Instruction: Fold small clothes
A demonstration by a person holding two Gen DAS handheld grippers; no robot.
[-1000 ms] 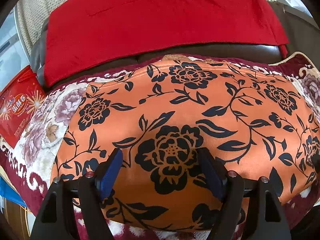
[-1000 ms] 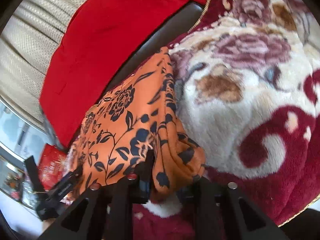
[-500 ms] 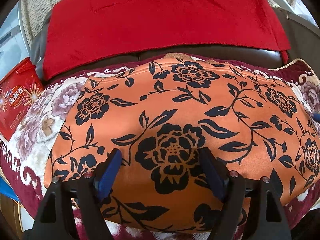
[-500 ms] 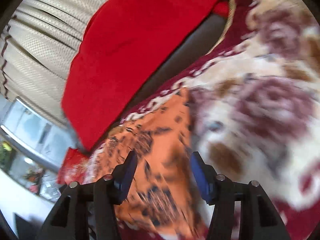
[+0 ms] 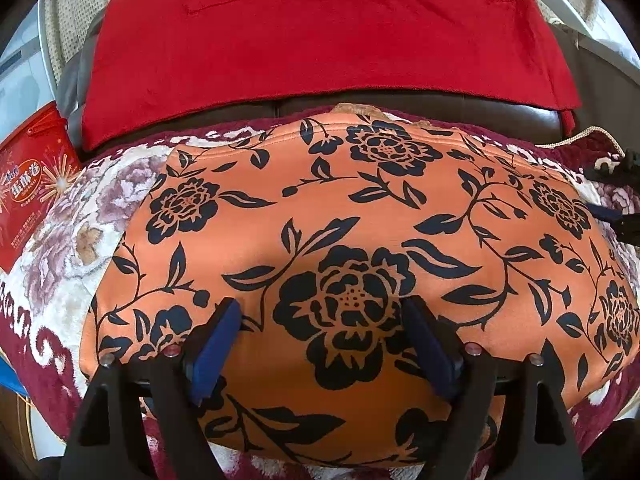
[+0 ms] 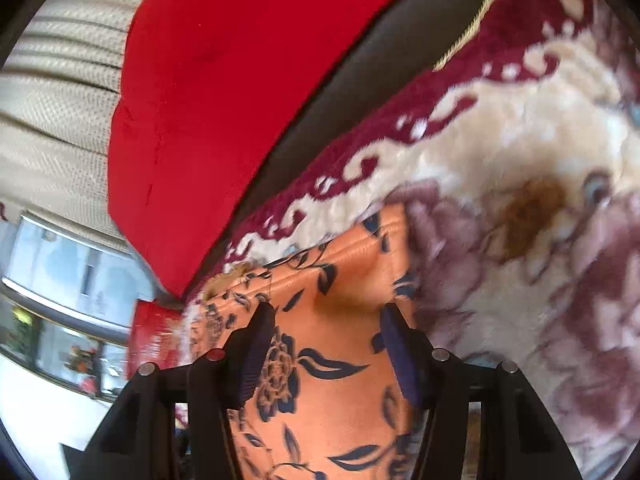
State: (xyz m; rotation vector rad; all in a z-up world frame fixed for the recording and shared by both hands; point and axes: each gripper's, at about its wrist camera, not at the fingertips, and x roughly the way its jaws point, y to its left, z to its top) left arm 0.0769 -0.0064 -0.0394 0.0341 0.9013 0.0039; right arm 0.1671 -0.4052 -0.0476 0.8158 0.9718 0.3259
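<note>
An orange garment with black flowers point(image 5: 360, 220) lies spread flat on a plush floral blanket point(image 5: 80, 220). My left gripper point(image 5: 320, 304) hovers over the garment's near middle. Its jaws are opening and nothing is pinched between its blue pads. In the right wrist view, my right gripper point(image 6: 327, 308) stands open over the garment's point(image 6: 340, 380) far right corner, with the cloth lying loose beneath its fingers. The right gripper's fingertips point(image 5: 600, 211) also peek in at the right edge of the left wrist view.
A red cloth point(image 5: 320, 40) hangs over the dark leather sofa back point(image 5: 440, 106) behind the blanket. A red printed box point(image 5: 28, 192) stands at the left. Beige curtain point(image 6: 60, 100) and a window lie beyond the sofa.
My right gripper let go of the bunched garment edge, opened, and swung along the far edge. The garment now lies flatter. My left gripper stayed put, its jaws slightly wider.
</note>
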